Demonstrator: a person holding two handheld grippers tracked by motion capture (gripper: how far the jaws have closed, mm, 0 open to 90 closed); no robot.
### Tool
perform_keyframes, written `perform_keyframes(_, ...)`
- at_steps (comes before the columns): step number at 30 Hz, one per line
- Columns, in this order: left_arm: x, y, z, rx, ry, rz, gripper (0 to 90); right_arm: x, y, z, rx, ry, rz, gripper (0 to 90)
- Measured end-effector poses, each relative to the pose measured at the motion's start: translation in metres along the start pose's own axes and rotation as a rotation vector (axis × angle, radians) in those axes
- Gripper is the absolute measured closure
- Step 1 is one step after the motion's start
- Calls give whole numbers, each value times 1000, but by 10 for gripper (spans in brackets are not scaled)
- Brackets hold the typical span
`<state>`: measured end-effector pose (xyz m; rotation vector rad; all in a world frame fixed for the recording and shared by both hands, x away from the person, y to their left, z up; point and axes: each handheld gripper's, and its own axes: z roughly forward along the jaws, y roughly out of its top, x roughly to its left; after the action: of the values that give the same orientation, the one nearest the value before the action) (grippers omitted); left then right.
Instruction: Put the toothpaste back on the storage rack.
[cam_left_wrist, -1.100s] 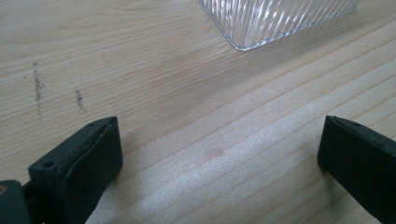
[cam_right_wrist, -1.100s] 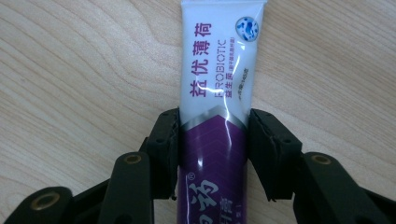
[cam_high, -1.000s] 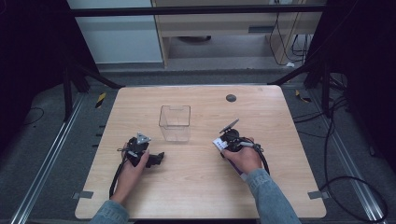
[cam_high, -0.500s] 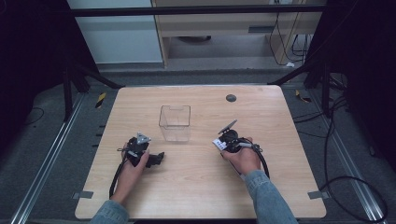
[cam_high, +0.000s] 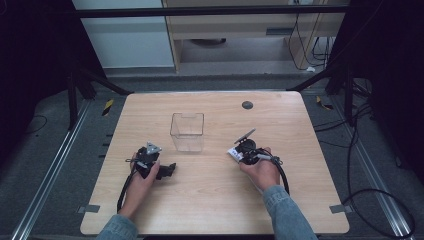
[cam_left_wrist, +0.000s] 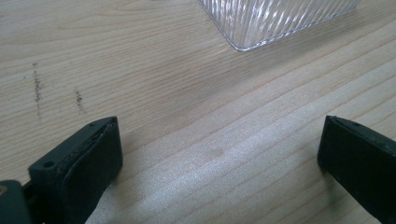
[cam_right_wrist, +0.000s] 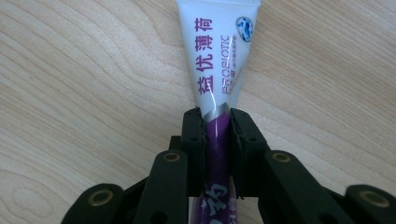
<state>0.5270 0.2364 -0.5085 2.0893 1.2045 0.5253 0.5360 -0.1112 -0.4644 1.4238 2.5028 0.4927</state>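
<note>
A white and purple tube (cam_right_wrist: 219, 60) lies on the wooden table (cam_high: 215, 200), its flat crimped end pointing away in the right gripper view. My right gripper (cam_right_wrist: 217, 116) is shut on its purple part; the jaws have just been closing with the tube between them. In the high view the right gripper (cam_high: 241, 151) rests right of centre, with the tube's (cam_high: 233, 154) white end showing beside it. My left gripper (cam_high: 167, 170) sits on the table at the left. Its jaws (cam_left_wrist: 219, 140) stand wide open over bare wood. A clear ribbed plastic box (cam_high: 187, 131) stands upright just beyond it.
A small dark round disc (cam_high: 247, 105) lies near the table's far edge. A corner of the clear box (cam_left_wrist: 275, 18) is close ahead of the left jaws. Cables trail from both grippers toward the person. Metal rails and a dark floor surround the table.
</note>
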Motion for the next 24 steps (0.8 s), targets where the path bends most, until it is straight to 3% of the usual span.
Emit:
perform_keyframes(5,0,0,0,1,0,0,0,-3,-2,-4,-34,7,18,787)
perform_keyframes(8,0,0,0,0,0,0,0,-8,1,-14,-91,9,42,788)
perform_keyframes(14,0,0,0,0,0,0,0,-13,4,-28,-151,8,45,788)
perform_keyframes(15,0,0,0,0,0,-1,0,-15,6,-35,-184,9,53,788)
perform_keyframes(24,0,0,0,0,0,0,0,-20,12,-51,-280,3,69,788)
